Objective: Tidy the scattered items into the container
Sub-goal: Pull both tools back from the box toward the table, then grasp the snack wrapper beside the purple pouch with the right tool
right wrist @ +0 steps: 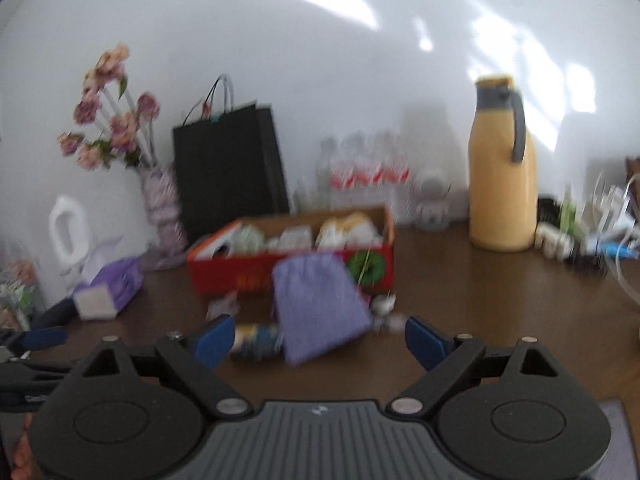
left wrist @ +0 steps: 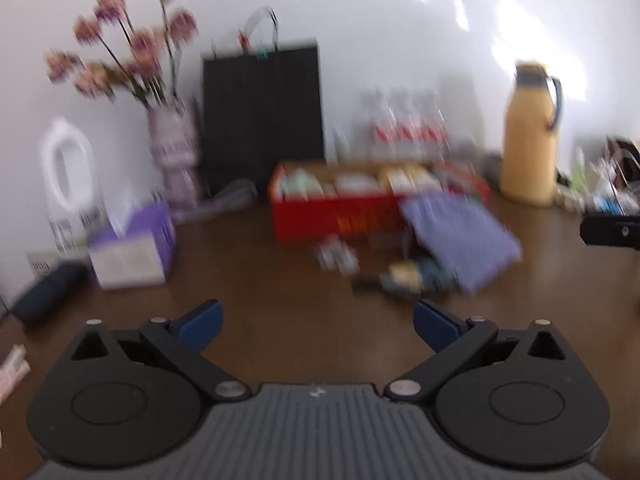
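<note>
Both my tools, left tool (left wrist: 316, 326) and right tool (right wrist: 318, 338), gape empty; I should approach the purple pouch (right wrist: 320, 304) squarely, before the red box (right wrist: 292, 276).

This looks like a home. A brown wooden table (right wrist: 480, 288) against a white wall holds flowers (right wrist: 108, 120), a tissue box (right wrist: 112, 286), a yellow thermos jug (right wrist: 502, 164) and bottled water (right wrist: 364, 172).

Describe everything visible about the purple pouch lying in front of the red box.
The purple pouch looks like soft fabric in a pale lilac tone, roughly rectangular, possibly finely patterned, though blur hides detail. It appears closed and lies tilted on the brown table, its upper end propped against the front wall of the red box. Its lower left edge overlaps a small blue and yellow item lying on its side. Small pale items sit beside its right edge. Neither gripper touches it.
</note>
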Demonstrator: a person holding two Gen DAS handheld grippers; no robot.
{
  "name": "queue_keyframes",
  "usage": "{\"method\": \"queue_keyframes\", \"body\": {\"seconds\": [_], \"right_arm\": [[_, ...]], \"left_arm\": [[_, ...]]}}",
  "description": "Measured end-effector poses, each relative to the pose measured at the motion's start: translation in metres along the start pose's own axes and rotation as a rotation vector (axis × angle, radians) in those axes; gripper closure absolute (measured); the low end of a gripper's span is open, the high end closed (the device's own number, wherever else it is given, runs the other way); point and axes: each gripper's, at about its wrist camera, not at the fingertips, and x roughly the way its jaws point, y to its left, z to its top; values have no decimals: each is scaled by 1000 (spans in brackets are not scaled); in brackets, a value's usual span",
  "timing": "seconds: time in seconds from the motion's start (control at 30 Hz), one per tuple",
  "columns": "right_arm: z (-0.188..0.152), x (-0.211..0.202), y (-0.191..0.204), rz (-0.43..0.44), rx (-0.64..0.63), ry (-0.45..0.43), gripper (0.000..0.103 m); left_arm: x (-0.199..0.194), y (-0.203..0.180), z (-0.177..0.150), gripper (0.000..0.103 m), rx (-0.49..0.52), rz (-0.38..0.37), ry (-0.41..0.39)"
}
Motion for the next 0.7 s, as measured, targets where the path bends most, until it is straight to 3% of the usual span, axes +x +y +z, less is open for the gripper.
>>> {"method": "queue_keyframes", "body": {"seconds": [0.07, 0.33, 0.43, 0.6, 0.7], "right_arm": [[-6, 7, 3, 12, -29, 48, 12], [8, 74, 32, 102, -115, 130, 18], [9, 109, 42, 145, -119, 190, 30], [17, 161, 71, 140, -193, 248, 34], [17, 182, 80, 116, -235, 288, 43]], "left_arm": [[9, -1, 1, 0, 21, -36, 11], [57, 26, 40, 0, -9, -1, 9], [75, 36, 47, 14, 15, -3, 17], [102, 47, 57, 24, 124, -120, 68], [117, 46, 61, 31, 214, -231, 87]]}}
